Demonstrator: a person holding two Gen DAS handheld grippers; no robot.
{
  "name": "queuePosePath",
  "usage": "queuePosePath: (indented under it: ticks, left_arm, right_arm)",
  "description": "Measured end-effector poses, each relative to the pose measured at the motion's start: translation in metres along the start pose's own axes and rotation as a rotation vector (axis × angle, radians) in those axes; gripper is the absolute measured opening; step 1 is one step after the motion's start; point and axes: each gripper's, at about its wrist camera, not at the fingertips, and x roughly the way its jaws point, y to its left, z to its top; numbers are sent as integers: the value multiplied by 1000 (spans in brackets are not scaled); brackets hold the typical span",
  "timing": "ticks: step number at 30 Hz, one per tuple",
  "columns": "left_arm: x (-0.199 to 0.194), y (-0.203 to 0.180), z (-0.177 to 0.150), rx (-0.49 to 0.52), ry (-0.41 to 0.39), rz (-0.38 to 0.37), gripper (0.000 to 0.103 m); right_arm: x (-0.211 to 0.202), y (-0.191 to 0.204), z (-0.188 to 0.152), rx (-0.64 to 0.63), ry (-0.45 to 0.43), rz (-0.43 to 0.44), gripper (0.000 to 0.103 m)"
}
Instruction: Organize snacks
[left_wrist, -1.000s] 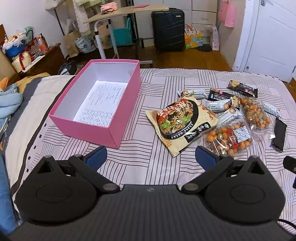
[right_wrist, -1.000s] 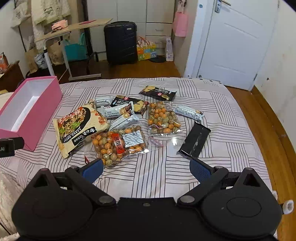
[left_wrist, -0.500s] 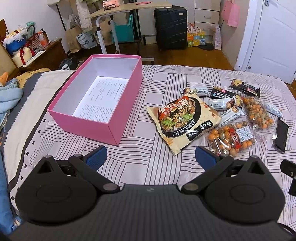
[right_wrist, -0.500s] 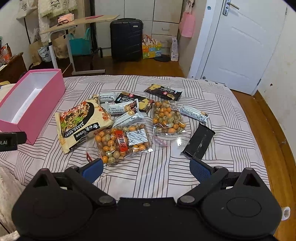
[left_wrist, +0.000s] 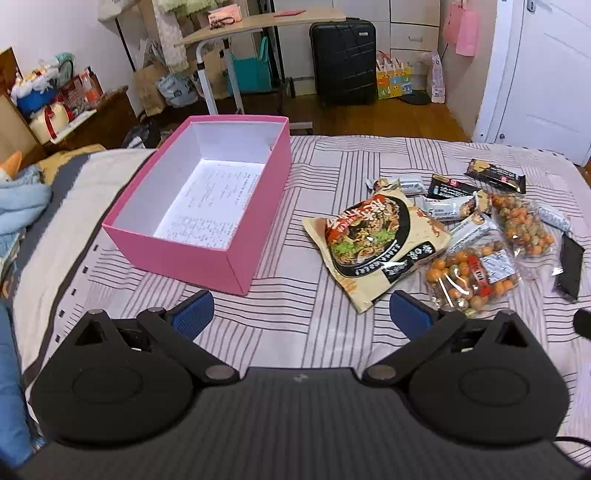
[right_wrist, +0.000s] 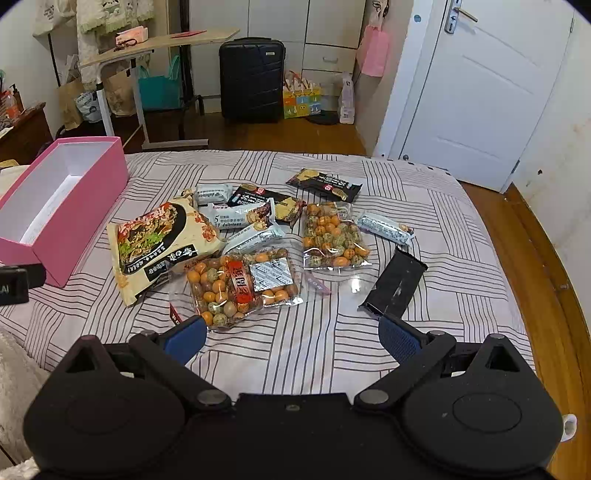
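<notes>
On the striped bed (right_wrist: 424, 206), pink box (left_wrist: 258, 206), snack packets (right_wrist: 332, 236) beside it; left tool (left_wrist: 301, 314) wide, right tool (right_wrist: 293, 336) wide

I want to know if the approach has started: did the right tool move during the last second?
Yes. The right tool has moved forward toward the snacks: the clear bag of orange nuts now lies nearer its fingertips.

Both grippers spread wide, holding nothing.
The left gripper (left_wrist: 301, 314) and right gripper (right_wrist: 293, 339) hover level, blue pads apart.
</notes>
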Motion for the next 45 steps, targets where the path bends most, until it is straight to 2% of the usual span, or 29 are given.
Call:
queuePosePath:
  ticks: [4, 8, 23, 35, 45]
  left_arm:
    - [-4, 1, -3, 5, -45, 12, 103]
    - [-8, 5, -2, -9, -65, -8, 103]
    - [-18, 10, -4, -28, -122, -22, 103]
    - [-22, 7, -6, 5, -124, -31, 103]
    - [-20, 6, -6, 11, -104, -42, 103]
  right_arm:
    - [-2, 4, -1, -21, -20, 1, 101]
    - [-7, 6, -1, -40, -47, -8, 101]
    - [-30, 3, -4, -47, -231, 14, 101]
    - [-17, -4, -4, -4, -165, 15, 101]
    - [-13, -6, -4, 4, -152, 15, 101]
